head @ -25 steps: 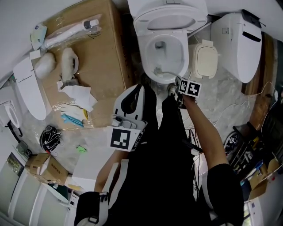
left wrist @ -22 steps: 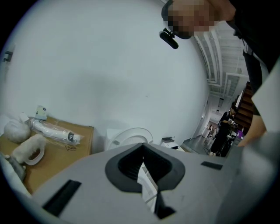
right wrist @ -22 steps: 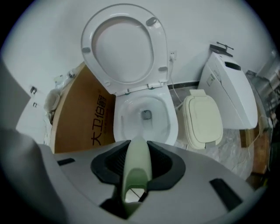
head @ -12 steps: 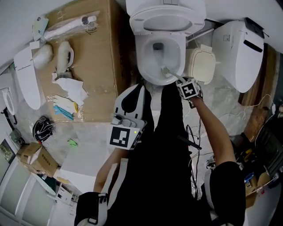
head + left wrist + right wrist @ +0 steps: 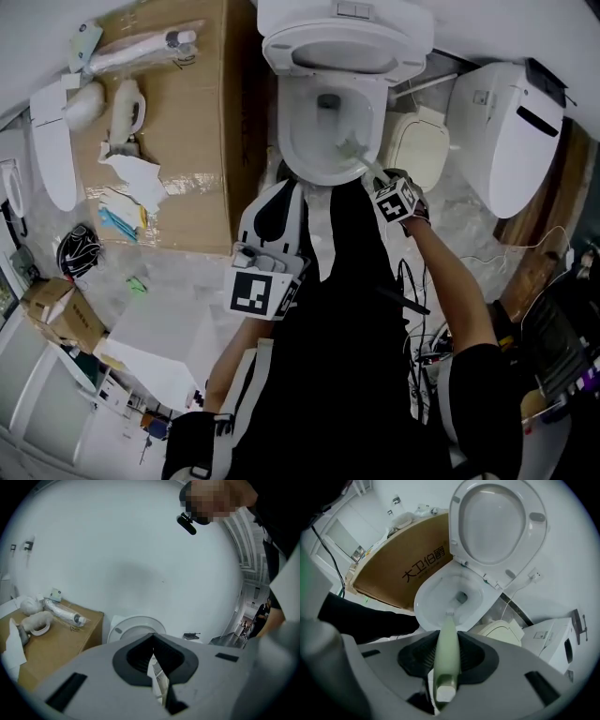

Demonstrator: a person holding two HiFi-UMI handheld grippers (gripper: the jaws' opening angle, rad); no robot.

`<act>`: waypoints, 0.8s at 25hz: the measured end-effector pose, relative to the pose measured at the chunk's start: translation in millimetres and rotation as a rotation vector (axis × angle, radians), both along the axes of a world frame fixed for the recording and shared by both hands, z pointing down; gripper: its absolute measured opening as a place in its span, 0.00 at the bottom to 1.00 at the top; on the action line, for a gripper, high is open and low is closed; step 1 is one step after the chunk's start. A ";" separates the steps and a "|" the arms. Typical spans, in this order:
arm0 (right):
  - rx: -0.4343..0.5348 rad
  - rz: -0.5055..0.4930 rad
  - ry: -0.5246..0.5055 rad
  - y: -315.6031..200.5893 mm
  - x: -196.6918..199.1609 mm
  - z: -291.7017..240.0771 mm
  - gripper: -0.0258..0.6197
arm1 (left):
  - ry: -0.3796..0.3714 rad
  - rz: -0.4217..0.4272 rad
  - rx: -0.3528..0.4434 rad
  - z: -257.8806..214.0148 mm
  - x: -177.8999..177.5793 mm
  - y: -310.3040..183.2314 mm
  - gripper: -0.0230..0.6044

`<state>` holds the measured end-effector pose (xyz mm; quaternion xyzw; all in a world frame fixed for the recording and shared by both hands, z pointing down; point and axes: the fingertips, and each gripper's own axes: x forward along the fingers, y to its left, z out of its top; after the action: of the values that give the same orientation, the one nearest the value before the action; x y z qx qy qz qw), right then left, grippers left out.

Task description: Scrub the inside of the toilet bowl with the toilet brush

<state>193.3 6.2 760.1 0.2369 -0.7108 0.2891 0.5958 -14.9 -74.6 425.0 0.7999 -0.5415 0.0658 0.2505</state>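
The white toilet bowl (image 5: 298,155) stands open at the top of the head view, its lid (image 5: 499,520) raised. My right gripper (image 5: 384,187) hangs at the bowl's front right rim, shut on the pale green handle of the toilet brush (image 5: 447,653). The brush head (image 5: 352,147) reaches inside the bowl, low on the right wall, short of the drain hole (image 5: 461,597). My left gripper (image 5: 279,202) is held back over the person's black clothing, below the bowl. Its jaws (image 5: 152,660) are closed with nothing between them.
A large cardboard box (image 5: 187,141) with wrapped parts on top stands close to the toilet's left side. A cream seat cover (image 5: 417,150) and a second white toilet unit (image 5: 511,131) stand on the right. Cables (image 5: 412,281) trail over the floor by the right arm.
The brush head has slid from the front left of the bowl towards its right wall. The right gripper has stayed at the front right rim. The left gripper has not moved.
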 end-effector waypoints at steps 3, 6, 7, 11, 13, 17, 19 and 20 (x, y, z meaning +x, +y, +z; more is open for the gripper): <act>0.015 -0.028 0.002 -15.7 7.7 0.7 0.23 | -0.002 -0.022 -0.008 1.8 7.3 -5.2 0.05; 0.027 -0.058 0.008 -33.2 14.6 2.6 0.23 | -0.002 -0.038 -0.012 2.5 13.6 -10.6 0.05; 0.034 -0.074 0.012 -39.4 16.4 3.4 0.23 | -0.001 -0.043 -0.012 2.9 15.1 -12.6 0.05; 0.076 -0.183 0.038 -64.3 22.3 6.0 0.23 | -0.005 -0.065 -0.016 5.0 20.3 -18.8 0.05; 0.097 -0.237 0.051 -77.8 25.2 6.9 0.23 | -0.004 -0.081 -0.019 5.8 22.2 -22.1 0.05; 0.150 -0.342 0.077 -110.5 27.0 6.3 0.23 | -0.001 -0.115 -0.021 7.4 23.4 -29.9 0.05; 0.181 -0.398 0.090 -126.0 26.3 4.3 0.23 | 0.004 -0.132 -0.022 7.0 24.2 -33.0 0.05; 0.196 -0.425 0.095 -133.5 25.5 3.1 0.23 | 0.006 -0.142 -0.022 6.6 24.7 -34.3 0.05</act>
<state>218.8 -127.3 763.2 0.1518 -0.7407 0.0752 0.6501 9.8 -108.9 431.6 0.7569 -0.5952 0.0513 0.2651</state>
